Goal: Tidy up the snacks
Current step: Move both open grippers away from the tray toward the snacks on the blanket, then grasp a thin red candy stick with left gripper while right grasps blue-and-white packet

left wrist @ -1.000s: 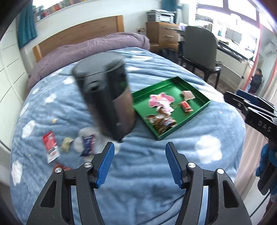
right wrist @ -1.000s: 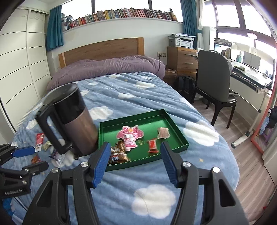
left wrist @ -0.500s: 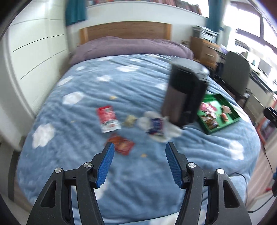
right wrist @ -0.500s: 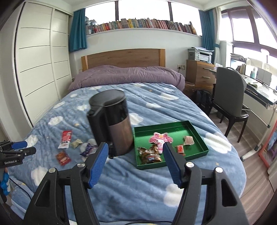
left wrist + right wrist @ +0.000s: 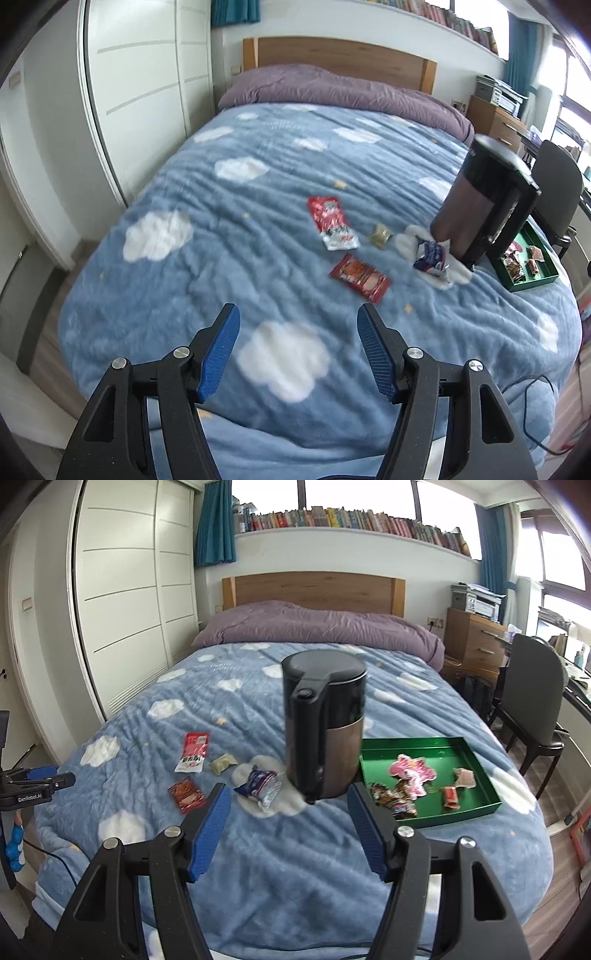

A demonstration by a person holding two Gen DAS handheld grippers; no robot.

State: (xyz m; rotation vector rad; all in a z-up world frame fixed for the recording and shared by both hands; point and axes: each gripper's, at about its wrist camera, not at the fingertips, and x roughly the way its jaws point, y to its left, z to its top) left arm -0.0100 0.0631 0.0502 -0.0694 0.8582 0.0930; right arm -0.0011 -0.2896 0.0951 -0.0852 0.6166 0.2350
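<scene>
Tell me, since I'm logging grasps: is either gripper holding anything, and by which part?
Nothing is held. The left gripper is opening with nothing between its jaws, and the right gripper is open and empty.

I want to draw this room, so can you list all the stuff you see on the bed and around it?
kettle: 1, black and brown, standing mid-bed
tray: 1, green, right of the kettle, holding several snacks
red and white packet: 1, left of the kettle
olive packet: 1, beside it
red packet: 1, nearest the bed's foot
blue and white packet: 1, by the kettle's base
blanket: 1, blue with white clouds
chair: 1, dark, right of the bed
left tongs: empty, jaws opening
right tongs: open, empty
</scene>
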